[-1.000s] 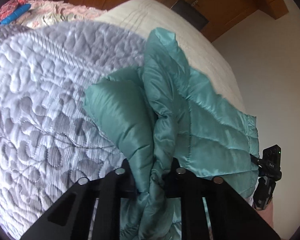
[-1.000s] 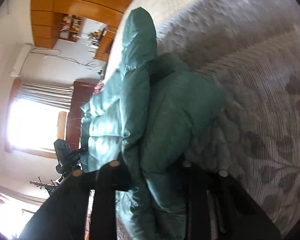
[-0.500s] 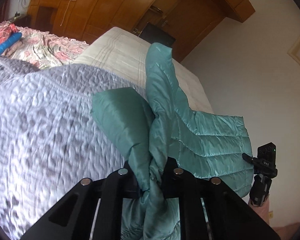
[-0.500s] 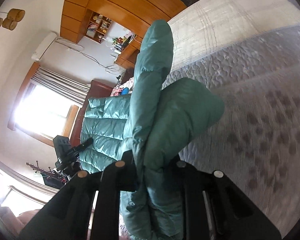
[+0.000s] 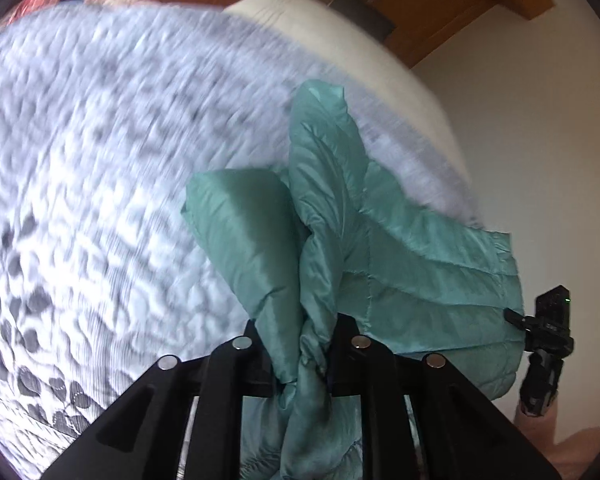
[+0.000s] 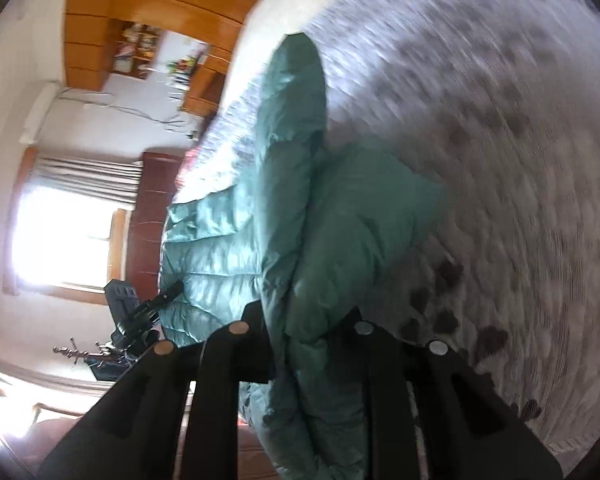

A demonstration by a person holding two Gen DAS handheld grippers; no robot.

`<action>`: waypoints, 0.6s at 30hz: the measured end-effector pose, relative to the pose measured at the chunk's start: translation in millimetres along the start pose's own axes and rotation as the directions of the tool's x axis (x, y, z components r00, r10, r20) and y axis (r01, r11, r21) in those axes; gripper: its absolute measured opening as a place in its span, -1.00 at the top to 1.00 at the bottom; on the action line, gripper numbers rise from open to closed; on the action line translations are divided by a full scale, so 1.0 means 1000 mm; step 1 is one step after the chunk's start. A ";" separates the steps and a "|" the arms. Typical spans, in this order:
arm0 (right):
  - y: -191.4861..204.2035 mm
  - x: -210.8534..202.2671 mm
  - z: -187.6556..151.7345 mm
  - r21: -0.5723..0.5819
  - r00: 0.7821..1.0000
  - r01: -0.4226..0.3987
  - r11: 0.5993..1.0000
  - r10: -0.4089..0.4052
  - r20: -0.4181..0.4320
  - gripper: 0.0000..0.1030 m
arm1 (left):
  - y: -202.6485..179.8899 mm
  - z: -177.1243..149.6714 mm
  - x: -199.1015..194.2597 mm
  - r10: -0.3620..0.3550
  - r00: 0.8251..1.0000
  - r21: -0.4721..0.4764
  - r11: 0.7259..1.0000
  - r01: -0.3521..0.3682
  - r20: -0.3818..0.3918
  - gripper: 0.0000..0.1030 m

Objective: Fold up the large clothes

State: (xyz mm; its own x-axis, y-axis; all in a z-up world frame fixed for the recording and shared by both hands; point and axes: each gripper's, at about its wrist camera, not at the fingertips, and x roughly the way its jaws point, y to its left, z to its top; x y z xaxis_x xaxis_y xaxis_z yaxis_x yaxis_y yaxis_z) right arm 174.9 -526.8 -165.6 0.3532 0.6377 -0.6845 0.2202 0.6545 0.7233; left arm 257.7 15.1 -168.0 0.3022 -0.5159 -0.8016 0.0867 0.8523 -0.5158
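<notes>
A teal quilted puffer jacket hangs stretched between my two grippers above a bed. My left gripper is shut on a bunched edge of the jacket. The right gripper shows at the far right of the left wrist view, at the jacket's other end. In the right wrist view my right gripper is shut on the jacket, and the left gripper shows at the left edge of the cloth. One sleeve sticks forward over the bed.
A grey-white quilted bedspread with a leaf pattern covers the bed below. A cream mattress end and wooden wardrobes lie beyond. A bright window with curtains and a dark wooden headboard are at the left.
Both grippers have swung down toward the bed with the jacket still held; the bedspread fills more of both views and is motion-blurred. Both grips are unchanged.
</notes>
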 end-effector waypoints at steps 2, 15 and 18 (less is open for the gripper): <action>-0.014 0.015 -0.004 0.028 1.000 0.024 0.999 -0.024 -0.021 0.65 | 0.011 -0.007 0.016 0.003 1.000 -0.011 1.000 -0.003 -0.014 0.63; -0.038 0.027 -0.011 0.064 1.000 0.024 0.998 -0.023 -0.017 0.21 | 0.027 -0.024 0.027 0.029 0.999 -0.042 0.999 -0.030 -0.021 0.15; -0.031 0.009 -0.011 0.040 0.998 0.057 0.998 -0.057 0.008 0.12 | 0.029 -0.018 0.010 0.051 0.999 -0.048 0.998 -0.052 -0.012 0.11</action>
State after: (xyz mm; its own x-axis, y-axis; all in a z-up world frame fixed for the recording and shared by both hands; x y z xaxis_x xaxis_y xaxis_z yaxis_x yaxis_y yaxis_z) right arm 161.7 -537.0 -195.7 0.3475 0.5958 -0.7241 0.2760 0.6730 0.6862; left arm 245.9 33.3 -196.4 0.2947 -0.4725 -0.8306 0.0253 0.8728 -0.4874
